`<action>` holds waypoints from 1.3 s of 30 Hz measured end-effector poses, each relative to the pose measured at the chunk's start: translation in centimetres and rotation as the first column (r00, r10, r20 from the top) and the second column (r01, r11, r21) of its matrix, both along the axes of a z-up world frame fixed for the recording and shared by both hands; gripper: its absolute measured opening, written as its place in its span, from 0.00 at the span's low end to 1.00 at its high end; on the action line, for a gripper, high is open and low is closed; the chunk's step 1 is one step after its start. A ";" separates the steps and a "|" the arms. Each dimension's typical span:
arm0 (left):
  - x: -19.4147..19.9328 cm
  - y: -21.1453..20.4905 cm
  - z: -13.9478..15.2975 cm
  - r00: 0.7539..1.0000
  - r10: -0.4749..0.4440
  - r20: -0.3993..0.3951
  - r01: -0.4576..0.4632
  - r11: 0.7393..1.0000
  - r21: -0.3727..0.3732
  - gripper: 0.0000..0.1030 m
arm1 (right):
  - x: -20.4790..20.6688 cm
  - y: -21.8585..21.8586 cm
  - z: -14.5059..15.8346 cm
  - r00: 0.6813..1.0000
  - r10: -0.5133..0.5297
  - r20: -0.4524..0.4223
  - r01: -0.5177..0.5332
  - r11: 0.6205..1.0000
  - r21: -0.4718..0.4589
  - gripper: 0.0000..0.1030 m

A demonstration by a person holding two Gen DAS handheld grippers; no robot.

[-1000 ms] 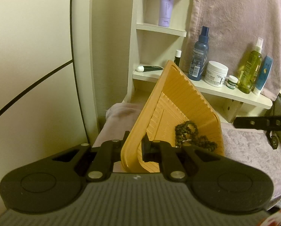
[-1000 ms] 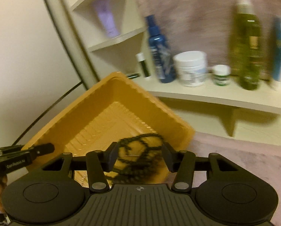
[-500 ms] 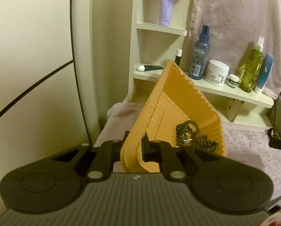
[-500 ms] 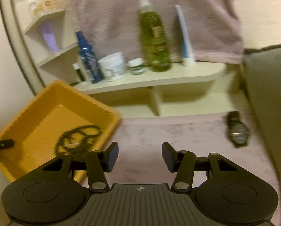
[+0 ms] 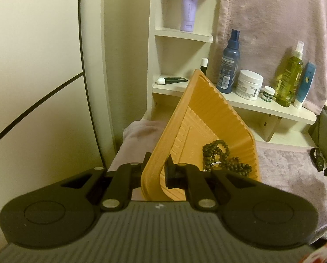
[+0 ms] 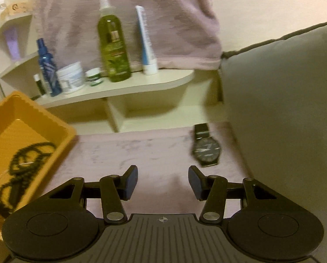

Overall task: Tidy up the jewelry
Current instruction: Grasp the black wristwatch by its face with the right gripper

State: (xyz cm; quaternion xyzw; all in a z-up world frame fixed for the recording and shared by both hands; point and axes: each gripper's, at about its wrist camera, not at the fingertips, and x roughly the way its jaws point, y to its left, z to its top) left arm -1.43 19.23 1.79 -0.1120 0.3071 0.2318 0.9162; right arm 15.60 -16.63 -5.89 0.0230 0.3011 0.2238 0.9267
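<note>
The left tool (image 5: 157,169) pinches the near rim of the orange tray (image 5: 209,118), one finger outside the wall, one inside; the tray tilts up toward the middle of the left wrist frame, its far corner in front of the cream shelf (image 5: 262,107). A dark bead necklace (image 5: 220,155) lies heaped in the tray's low right corner. The mauve cloth (image 6: 154,151) gives open room across the middle of the right wrist frame — bounded by the tray's wall at left, the shelf base above and a grey cushion (image 6: 284,92) at right. The right tool (image 6: 163,180) hovers low over that cloth, fingers spread wide and holding nothing. A black wristwatch (image 6: 205,148) lies flat on the cloth just beside the cushion — right of centre, beyond the right fingertip.
</note>
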 end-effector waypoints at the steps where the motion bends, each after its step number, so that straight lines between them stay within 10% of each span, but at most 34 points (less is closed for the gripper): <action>1: 0.0 0.0 0.0 1.000 0.000 -0.001 0.000 1.000 0.002 0.09 | 0.3 -0.2 -0.1 1.000 -0.009 0.006 0.009 1.000 -0.011 0.50; 39: 0.5 -0.4 0.2 0.999 0.007 -0.032 -0.007 1.000 0.025 0.09 | 8.2 0.9 -4.4 0.996 -0.061 0.070 0.072 0.984 -0.165 0.51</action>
